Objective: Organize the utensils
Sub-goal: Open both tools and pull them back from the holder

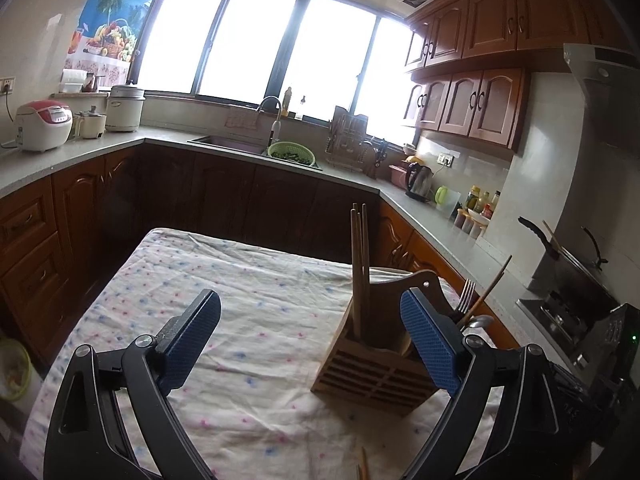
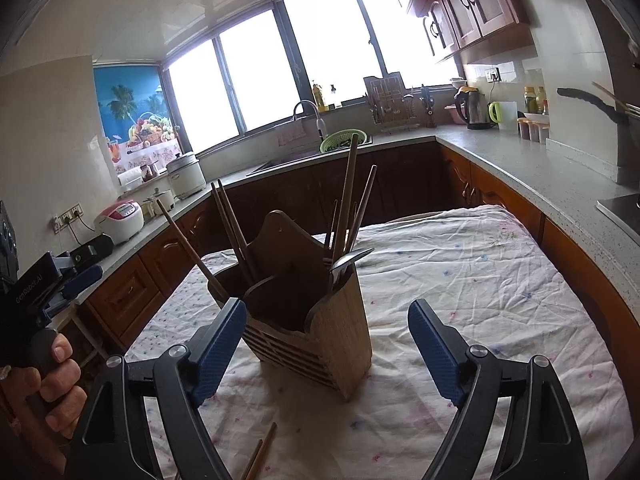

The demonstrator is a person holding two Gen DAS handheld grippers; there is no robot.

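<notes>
A wooden utensil holder stands on the cloth-covered table, just inside the right finger of my left gripper, which is open and empty. It holds chopsticks, a fork and a spoon. In the right wrist view the holder stands between the fingers of my open, empty right gripper, with chopsticks in its left compartment and chopsticks and a spoon in its right. Loose chopsticks lie on the cloth near me, also in the left wrist view.
The left gripper's body and the hand holding it show at the left of the right wrist view. Kitchen counters wrap around the table. A sink with a green colander, a kettle, a rice cooker and a stove stand on them.
</notes>
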